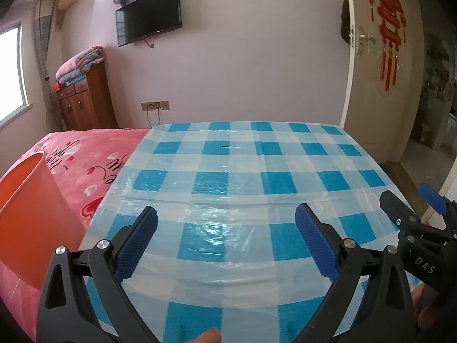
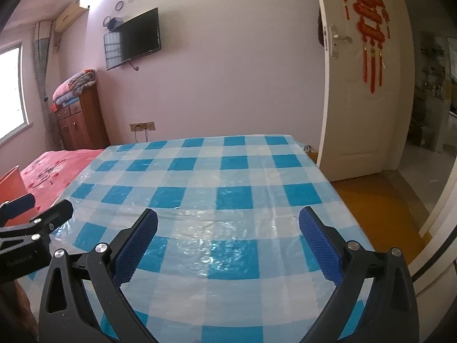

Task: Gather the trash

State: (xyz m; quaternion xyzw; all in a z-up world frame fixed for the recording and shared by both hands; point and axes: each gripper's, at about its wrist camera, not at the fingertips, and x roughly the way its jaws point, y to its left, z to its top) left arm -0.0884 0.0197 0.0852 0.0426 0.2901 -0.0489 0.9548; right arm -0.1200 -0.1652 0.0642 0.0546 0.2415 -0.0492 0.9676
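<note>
My left gripper [image 1: 227, 223] is open and empty, held low over the near part of a table covered with a blue-and-white checked plastic cloth [image 1: 242, 154]. My right gripper [image 2: 228, 225] is open and empty too, over the same cloth [image 2: 205, 171]. An orange bin [image 1: 31, 217] stands at the left, beside the table and against the pink bed; its rim also shows in the right wrist view [image 2: 11, 181]. No trash shows on the cloth in either view. The right gripper appears at the right edge of the left wrist view [image 1: 411, 208], and the left gripper at the left edge of the right wrist view [image 2: 37, 214].
A pink bed [image 1: 85, 154] lies left of the table. A wooden cabinet [image 1: 85, 100] with folded blankets stands by the far wall under a wall TV [image 1: 148, 14]. An open white door [image 1: 380, 71] is at the right, with yellow floor [image 2: 380, 208] beside the table.
</note>
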